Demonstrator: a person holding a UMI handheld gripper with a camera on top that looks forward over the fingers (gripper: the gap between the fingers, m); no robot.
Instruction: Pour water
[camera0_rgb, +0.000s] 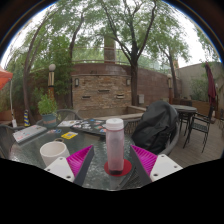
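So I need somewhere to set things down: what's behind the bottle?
Behind the bottle, which stands between the open gripper fingers, the table runs on to books and a dark backpack. The bottle hides the strip of table right behind it.

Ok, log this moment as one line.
task: pour water | gripper: open, bottle between jaws | cup: beside bottle | surface: table

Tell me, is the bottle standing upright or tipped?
Upright: the bottle stands on the table with its cap on top, between the open tongs, a gap at either side.
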